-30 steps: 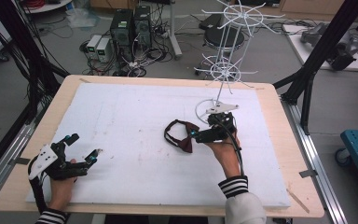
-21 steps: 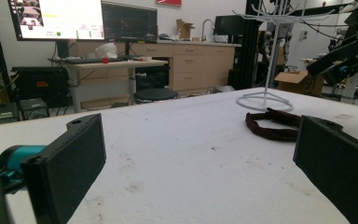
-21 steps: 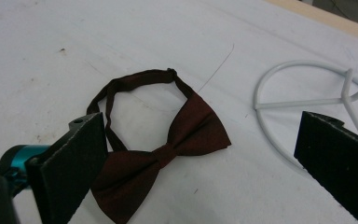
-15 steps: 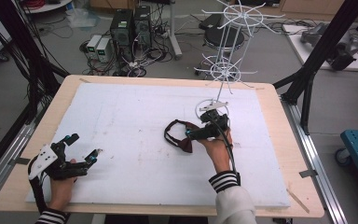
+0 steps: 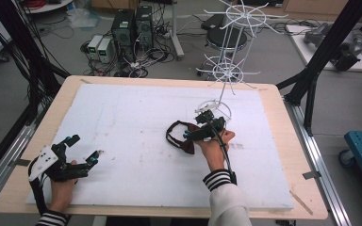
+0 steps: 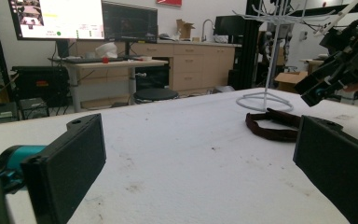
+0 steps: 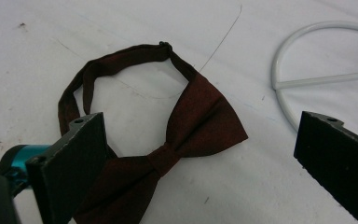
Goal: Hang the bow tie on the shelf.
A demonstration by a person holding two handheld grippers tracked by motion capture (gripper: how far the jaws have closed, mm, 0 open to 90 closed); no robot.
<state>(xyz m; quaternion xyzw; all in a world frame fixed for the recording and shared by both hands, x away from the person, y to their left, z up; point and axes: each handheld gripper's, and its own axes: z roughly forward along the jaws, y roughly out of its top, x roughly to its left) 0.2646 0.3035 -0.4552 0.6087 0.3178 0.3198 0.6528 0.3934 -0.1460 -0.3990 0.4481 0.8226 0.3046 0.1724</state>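
Note:
A dark red bow tie (image 5: 181,139) with its neck strap in a loop lies on the white board (image 5: 122,117), near the middle. In the right gripper view the bow tie (image 7: 200,116) lies flat just below and between the jaws. My right gripper (image 5: 194,126) hovers over its right side, open and holding nothing (image 7: 205,158). My left gripper (image 5: 84,148) rests open at the board's front left corner, far from the tie. The left gripper view has its jaws wide apart (image 6: 200,172), with the bow tie (image 6: 272,126) lying far off.
A white wire rack (image 5: 226,70) stands behind the bow tie, its ring base (image 7: 307,79) close to my right jaw. The wooden table edge (image 5: 292,141) frames the board. Computers and cables sit on the floor beyond.
My right gripper has moved slightly left and away from the person, over the bow tie. The left gripper has stayed put.

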